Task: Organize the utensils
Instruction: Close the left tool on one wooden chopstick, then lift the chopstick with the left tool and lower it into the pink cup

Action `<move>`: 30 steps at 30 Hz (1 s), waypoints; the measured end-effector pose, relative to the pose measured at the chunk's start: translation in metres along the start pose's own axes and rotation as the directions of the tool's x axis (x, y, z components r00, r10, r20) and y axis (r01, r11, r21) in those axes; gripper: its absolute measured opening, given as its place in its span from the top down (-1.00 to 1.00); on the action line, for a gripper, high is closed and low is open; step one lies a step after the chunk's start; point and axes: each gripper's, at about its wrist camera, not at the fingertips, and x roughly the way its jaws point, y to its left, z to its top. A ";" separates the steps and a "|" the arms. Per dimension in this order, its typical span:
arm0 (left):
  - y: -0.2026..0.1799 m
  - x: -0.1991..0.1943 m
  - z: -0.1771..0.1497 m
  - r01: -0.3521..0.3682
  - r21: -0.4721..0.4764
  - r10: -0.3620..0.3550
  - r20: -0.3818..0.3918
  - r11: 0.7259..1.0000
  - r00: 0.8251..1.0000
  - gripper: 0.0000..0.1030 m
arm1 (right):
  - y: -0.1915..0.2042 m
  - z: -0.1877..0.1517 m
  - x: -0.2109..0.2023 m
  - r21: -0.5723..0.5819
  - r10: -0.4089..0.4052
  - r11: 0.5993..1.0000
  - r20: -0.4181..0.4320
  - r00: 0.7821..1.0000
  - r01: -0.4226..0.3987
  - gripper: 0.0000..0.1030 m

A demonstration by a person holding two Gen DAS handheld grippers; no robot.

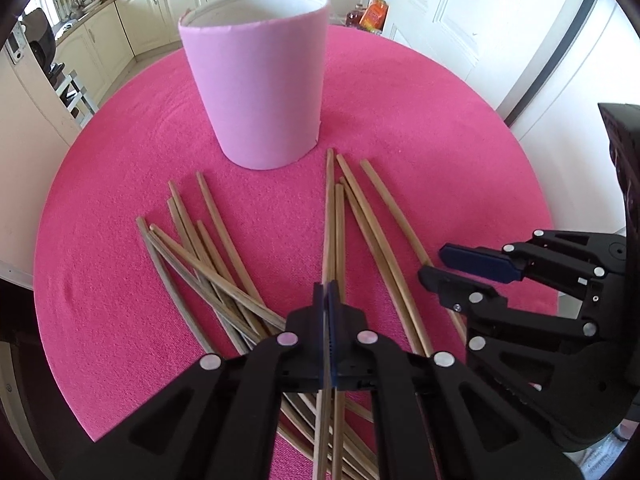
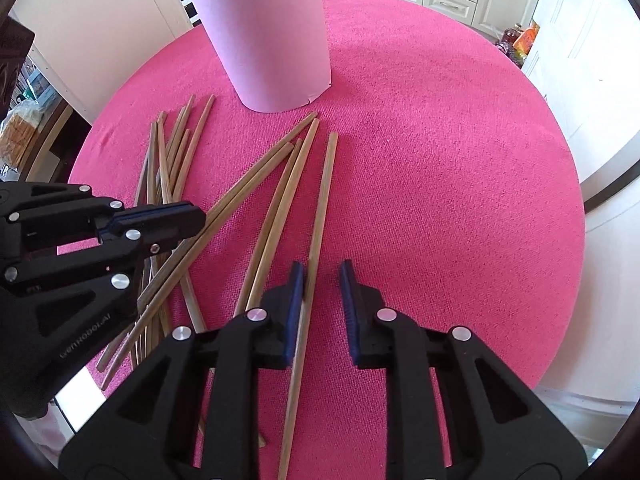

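Observation:
Several wooden chopsticks [image 1: 224, 264] lie scattered on a round pink table [image 1: 420, 128] in front of a tall pink cylindrical holder [image 1: 256, 92], which looks empty inside. My left gripper [image 1: 326, 300] is shut on one chopstick [image 1: 329, 216] that points toward the holder. In the right wrist view the holder [image 2: 272, 36] stands at the back and my right gripper [image 2: 323, 280] is open, low over the table, with a single chopstick [image 2: 320, 216] lying between its fingers against the left pad. The left gripper [image 2: 180, 216] shows at the left there, the right gripper [image 1: 460, 268] at the right in the left wrist view.
Cream kitchen cabinets [image 1: 160, 4] and a white door [image 1: 472, 20] stand behind the table. Bottles and orange packets [image 1: 368, 16] sit on the floor by the door. The table edge [image 2: 560, 280] curves close on the right.

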 end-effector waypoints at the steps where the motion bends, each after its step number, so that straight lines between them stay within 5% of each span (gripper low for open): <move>1: 0.000 0.001 -0.001 -0.003 0.005 0.003 -0.002 1.000 1.000 0.93 | 0.000 0.001 0.000 0.001 0.002 1.000 -0.001 1.000 -0.002 0.62; 11: 0.002 0.017 0.002 -0.023 -0.013 0.022 -0.025 1.000 0.999 0.87 | 0.000 0.003 0.000 -0.008 -0.001 1.000 0.000 1.000 0.001 0.62; 14: 0.004 0.010 0.000 -0.009 -0.016 0.009 0.016 1.000 1.000 0.89 | 0.002 0.001 0.000 -0.015 -0.003 1.000 0.013 1.000 0.003 0.84; 20: 0.005 -0.022 -0.014 -0.023 -0.009 0.024 0.157 1.000 0.987 0.89 | -0.002 -0.002 -0.008 0.005 0.029 1.000 0.059 0.998 -0.029 0.89; 25: -0.003 -0.059 -0.020 -0.058 0.002 0.054 0.319 0.998 0.946 0.89 | -0.007 -0.002 -0.030 0.033 0.094 0.994 0.152 0.984 -0.101 0.89; 30: -0.016 -0.097 -0.022 -0.081 0.009 0.066 0.489 0.997 0.870 0.89 | -0.013 -0.002 -0.068 0.034 0.162 0.983 0.300 0.940 -0.180 0.89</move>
